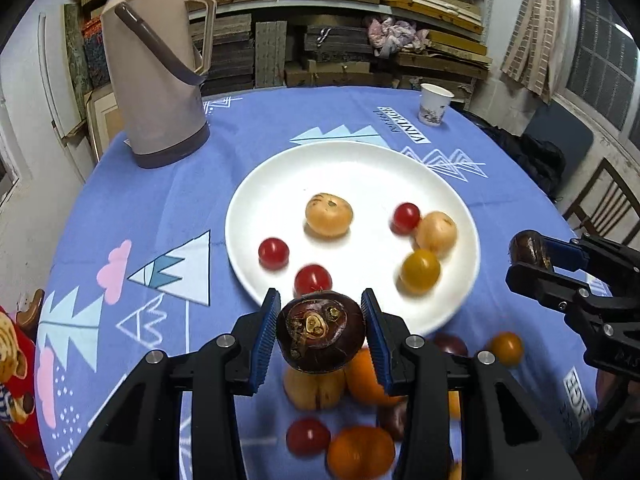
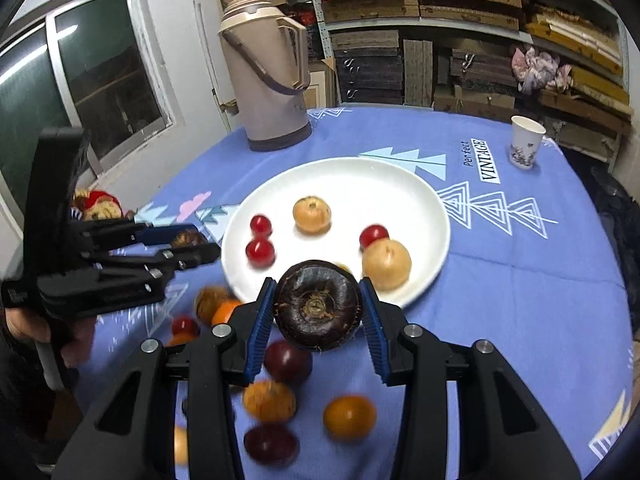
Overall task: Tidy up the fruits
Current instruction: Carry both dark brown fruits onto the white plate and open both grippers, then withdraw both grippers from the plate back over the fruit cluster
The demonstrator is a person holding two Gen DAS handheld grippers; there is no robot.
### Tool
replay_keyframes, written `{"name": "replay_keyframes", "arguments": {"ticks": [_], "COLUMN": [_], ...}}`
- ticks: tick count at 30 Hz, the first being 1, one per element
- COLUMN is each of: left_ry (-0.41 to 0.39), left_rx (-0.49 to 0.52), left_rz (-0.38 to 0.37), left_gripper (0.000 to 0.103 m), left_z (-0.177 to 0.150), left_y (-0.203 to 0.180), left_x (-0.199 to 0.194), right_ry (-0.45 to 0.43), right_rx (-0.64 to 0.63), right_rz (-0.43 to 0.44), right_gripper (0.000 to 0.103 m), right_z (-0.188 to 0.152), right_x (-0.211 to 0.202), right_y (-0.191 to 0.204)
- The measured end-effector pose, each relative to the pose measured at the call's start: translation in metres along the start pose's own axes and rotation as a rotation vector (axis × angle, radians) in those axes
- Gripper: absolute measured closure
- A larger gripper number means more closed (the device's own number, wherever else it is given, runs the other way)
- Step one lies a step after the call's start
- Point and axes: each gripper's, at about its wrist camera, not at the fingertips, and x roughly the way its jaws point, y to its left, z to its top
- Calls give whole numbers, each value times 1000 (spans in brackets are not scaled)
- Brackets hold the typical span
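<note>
Two hand-held grippers, left hand-held gripper (image 1: 320, 330) and right hand-held gripper (image 2: 318, 310), each clamping a dark water chestnut (image 1: 321, 332) between its pads, near plate (image 1: 360, 160)

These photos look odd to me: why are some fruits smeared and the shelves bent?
Left wrist view: loose fruits near the lens blur from motion; shelves bow from the fisheye. Right wrist view: same blur on fruits, while the claw's fruit stays sharp.

A storeroom-like back room used as a living space is indicated. Metal shelves (image 2: 472, 20) are packed with stacked flat boxes and boards. A round desk (image 1: 248, 168) is covered by a printed blue cloth, on which a large thermos (image 1: 156, 68), a paper cup (image 1: 434, 104) and a white plate (image 1: 360, 172) are set. A wooden chair (image 1: 608, 208) is seen beside a window (image 2: 104, 76).
</note>
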Motion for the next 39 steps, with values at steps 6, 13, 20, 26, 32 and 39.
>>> {"name": "replay_keyframes", "arguments": {"ticks": [6,13,20,26,32,39], "left_ry": [38,62,86,80,60,33], "left_rx": [-3,8,-1,4,-37,-21], "left_rz": [13,17,26,46,60,64], "left_gripper": [61,61,61,60,19,19], "left_z": [17,28,32,34,35,30], "left_y": [0,0,3,4,12,8], "left_x": [33,56,74,76,64,42], "right_ry": [46,95,129,140,99,79], "right_rx": [22,26,43,50,60,60], "right_rz": [19,34,35,31,24,28], "right_gripper": [62,62,62,61,52,52], "right_z": [20,28,27,25,26,20], "right_x": [43,80,98,103,87,66], "right_y": [-9,-13,-18,-19,-21,-18]}}
